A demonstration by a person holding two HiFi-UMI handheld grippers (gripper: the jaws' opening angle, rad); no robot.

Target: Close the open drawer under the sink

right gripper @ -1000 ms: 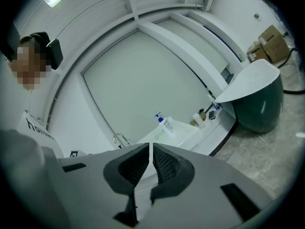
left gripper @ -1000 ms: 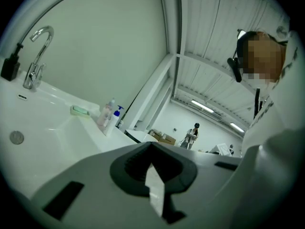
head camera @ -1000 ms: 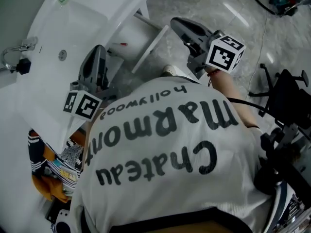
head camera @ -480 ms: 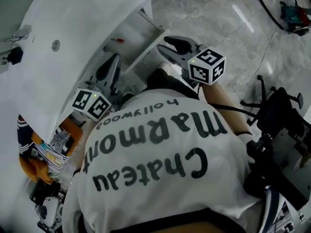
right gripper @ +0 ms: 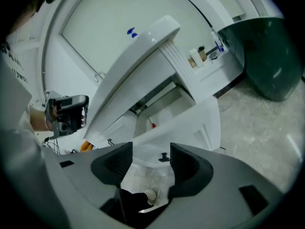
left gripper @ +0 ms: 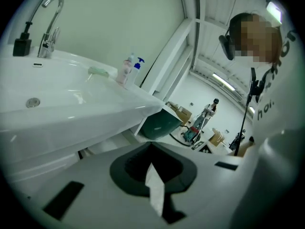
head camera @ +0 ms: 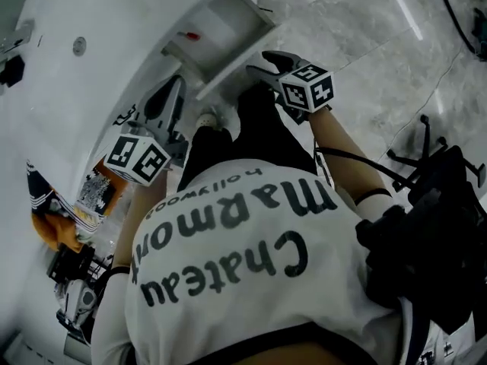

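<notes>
The open white drawer [head camera: 221,29] juts out from under the white sink [head camera: 91,67]; a small red item [right gripper: 152,124] lies inside it. In the right gripper view, the drawer front [right gripper: 200,128] with its small dark handle [right gripper: 164,155] lies straight ahead. My right gripper [head camera: 259,63] hangs just right of the drawer's near corner. Its jaws [right gripper: 150,149] have just been opening and stand open with nothing between them. My left gripper [head camera: 173,90] is below the sink's edge, left of the drawer. Its dark pads [left gripper: 152,147] meet, so it is shut and empty.
A dark green bin [right gripper: 267,56] stands on the marble floor [head camera: 358,44] beyond the sink unit. A faucet [left gripper: 50,18] and bottles [left gripper: 128,70] sit on the sink top. Patterned cloth [head camera: 68,219] lies at the left, black equipment [head camera: 434,234] at the right.
Both grippers have sunk from sink height to beside the drawer. The right gripper's jaws have gone from shut to open. The head view has shifted, and the drawer now lies nearer the top.
</notes>
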